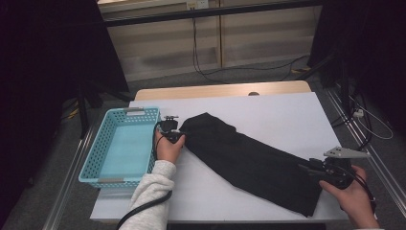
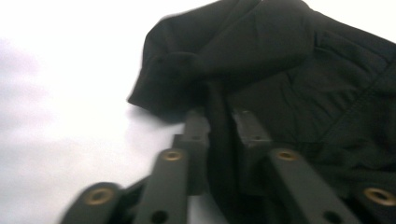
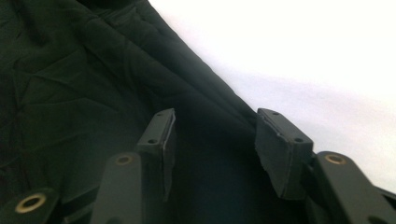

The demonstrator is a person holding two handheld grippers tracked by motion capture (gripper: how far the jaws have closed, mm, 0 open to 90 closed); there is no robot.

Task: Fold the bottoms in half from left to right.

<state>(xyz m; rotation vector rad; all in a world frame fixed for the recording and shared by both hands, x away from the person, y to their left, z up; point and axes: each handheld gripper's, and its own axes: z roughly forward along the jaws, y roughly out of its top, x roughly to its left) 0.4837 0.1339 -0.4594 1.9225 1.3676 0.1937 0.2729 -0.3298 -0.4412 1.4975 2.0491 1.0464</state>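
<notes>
A long black garment (image 1: 249,158) lies diagonally across the white table (image 1: 287,115), from the basket's side down to the front right. At its upper left end my left gripper (image 1: 178,135) is shut on a raised fold of the fabric. In the left gripper view that fold (image 2: 219,140) runs up between the two close-set jaws of the left gripper (image 2: 223,123). At the garment's lower right end my right gripper (image 1: 306,168) stands open. In the right gripper view the right gripper (image 3: 215,135) has its jaws wide apart, astride the garment's (image 3: 70,70) hemmed edge, with the pads clear of the cloth.
A light blue perforated basket (image 1: 91,158) stands at the table's left edge, right beside my left hand. Bare white table surface lies behind and to the right of the garment. Cables trail on the floor beyond the table's far edge.
</notes>
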